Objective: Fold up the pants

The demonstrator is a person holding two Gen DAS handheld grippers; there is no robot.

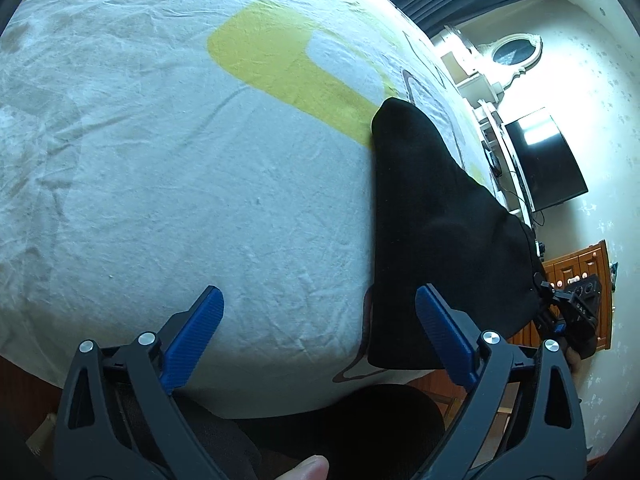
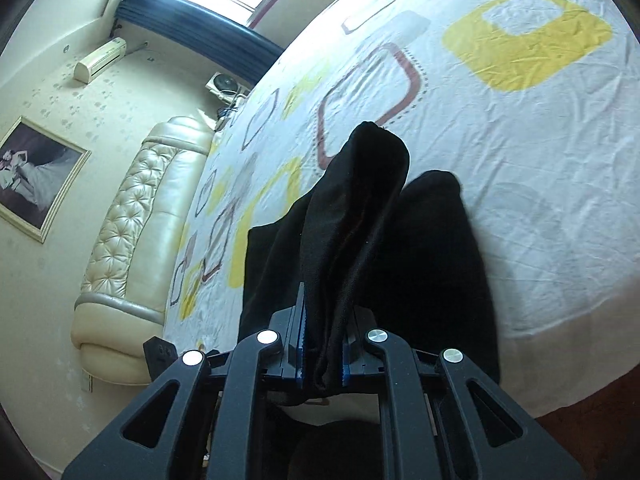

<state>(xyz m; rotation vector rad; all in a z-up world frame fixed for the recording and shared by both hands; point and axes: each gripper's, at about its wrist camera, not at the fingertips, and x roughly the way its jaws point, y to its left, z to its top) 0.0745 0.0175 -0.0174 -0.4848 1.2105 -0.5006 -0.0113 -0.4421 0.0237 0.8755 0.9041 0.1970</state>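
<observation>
Right gripper (image 2: 322, 344): jaws clamped on a bunched edge of the black pants (image 2: 360, 216); fabric rises in a ridge ahead of the pads, the rest draped on the patterned bedsheet (image 2: 540, 160) beyond and to the right of the tool.

Left gripper (image 1: 318, 308): jaws spread wide, nothing between them. The pants (image 1: 440, 220) lie ahead and to its right, their near corner just behind the right blue pad (image 1: 444, 332); bare sheet ahead and to the left.

Judgement: first fold is in hand, one edge lifted.

To do it well:
- bring the left gripper rightward onto the free near corner and close on it;
- carry both corners level so the fold line stays straight;
- lay the fabric down before releasing, no drag across the sheet.

Risk: bunched grip may hold several layers, giving a skewed fold.
</observation>
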